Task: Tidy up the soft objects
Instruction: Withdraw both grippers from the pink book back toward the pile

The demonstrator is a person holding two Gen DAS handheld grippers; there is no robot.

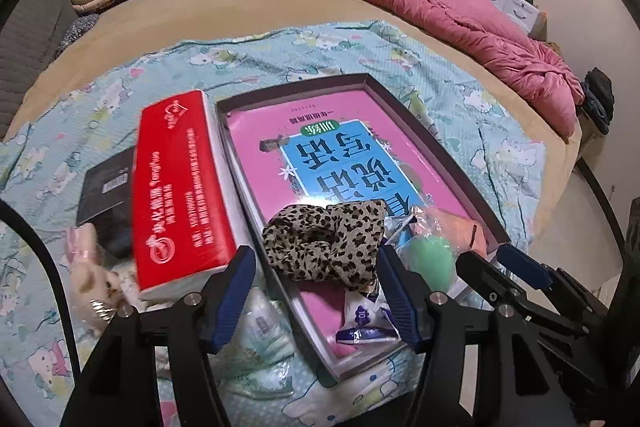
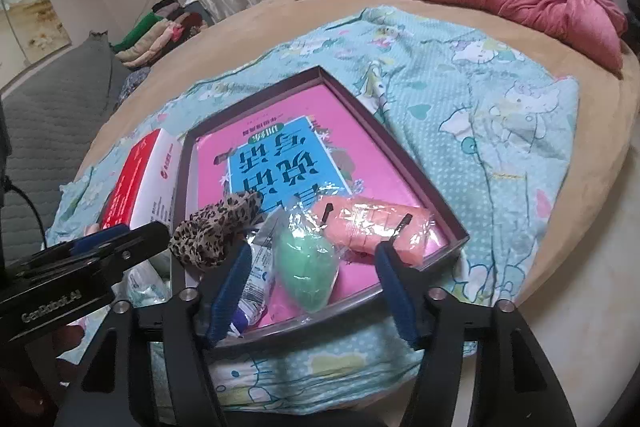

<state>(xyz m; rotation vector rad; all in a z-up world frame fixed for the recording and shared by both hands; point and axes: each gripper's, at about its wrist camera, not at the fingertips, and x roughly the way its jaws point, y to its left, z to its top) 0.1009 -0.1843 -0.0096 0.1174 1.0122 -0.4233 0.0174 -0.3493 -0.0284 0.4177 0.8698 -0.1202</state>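
With both grippers' jaws open and empty above the tray, lift the left gripper clear of the leopard scrunchie and the right gripper clear of the green sponge without snagging either.

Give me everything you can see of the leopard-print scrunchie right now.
The leopard-print scrunchie is a ruffled ring of thin tan fabric with dark spots, bunched and slack. It lies inside the shallow box, near its front end, on the pink book and beside a green sponge in clear wrap. The left claw is open with its fingers either side of it, not pressing on it.
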